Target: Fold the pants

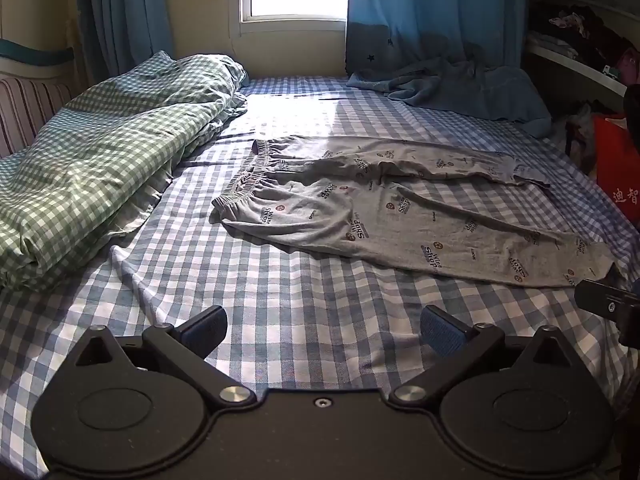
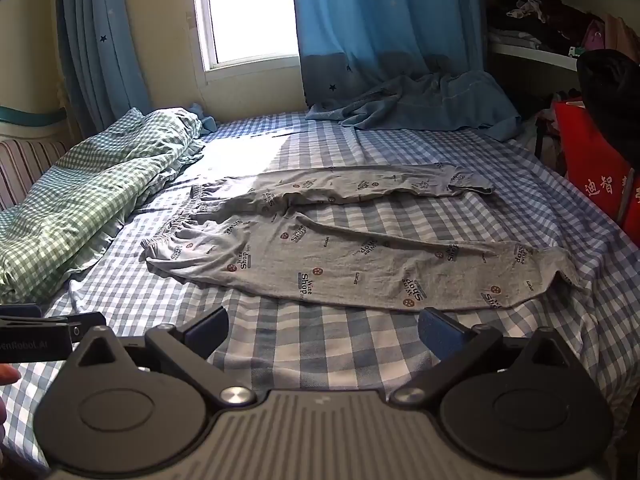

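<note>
Bed with blue-and-white checked sheet (image 1: pixel 300 304) fills both views. Rumpled green-checked duvet (image 1: pixel 100 152) lies along its left side. Grey printed pants (image 2: pixel 340 264) lie flat mid-bed, elastic waistband left, both legs spread rightward, unfolded. Left gripper (image 1: pixel 324 330) tilted downward over bare sheet, jaws released wide, nothing between. Right gripper (image 2: pixel 324 330) likewise tilted down, jaws wide, empty, just short of the near pant leg.
</note>
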